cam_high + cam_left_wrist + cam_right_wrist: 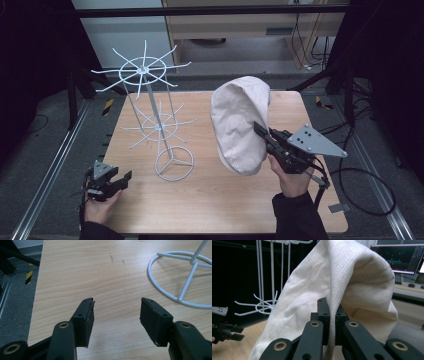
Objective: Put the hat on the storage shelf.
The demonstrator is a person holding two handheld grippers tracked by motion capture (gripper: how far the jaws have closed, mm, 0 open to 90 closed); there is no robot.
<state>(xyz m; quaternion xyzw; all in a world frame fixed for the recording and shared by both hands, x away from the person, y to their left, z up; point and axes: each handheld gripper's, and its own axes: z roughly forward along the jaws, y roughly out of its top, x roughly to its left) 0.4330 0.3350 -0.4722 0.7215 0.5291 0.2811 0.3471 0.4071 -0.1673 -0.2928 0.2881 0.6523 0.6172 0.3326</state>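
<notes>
Currently the right hand [292,180] is raised above the tabletop [210,200] at 4 o'clock, its right tool [261,131] clamped on the edge of a cream cloth hat [239,125] hanging clear of the surface. The left hand [100,207] rests at 8 o'clock, its left tool [116,312] open and empty, the white wire rack [160,120] at 11 o'clock

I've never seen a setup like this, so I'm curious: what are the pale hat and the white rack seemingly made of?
The hat looks like cream woven cloth, perhaps cotton canvas: a fine matte weave shows, and it folds softly where the right gripper pinches it. The rack seems to be thin metal wire with a smooth white coating, judging by its slim rods, curved hooks and ring base; painted or plastic-coated I cannot tell.
</notes>
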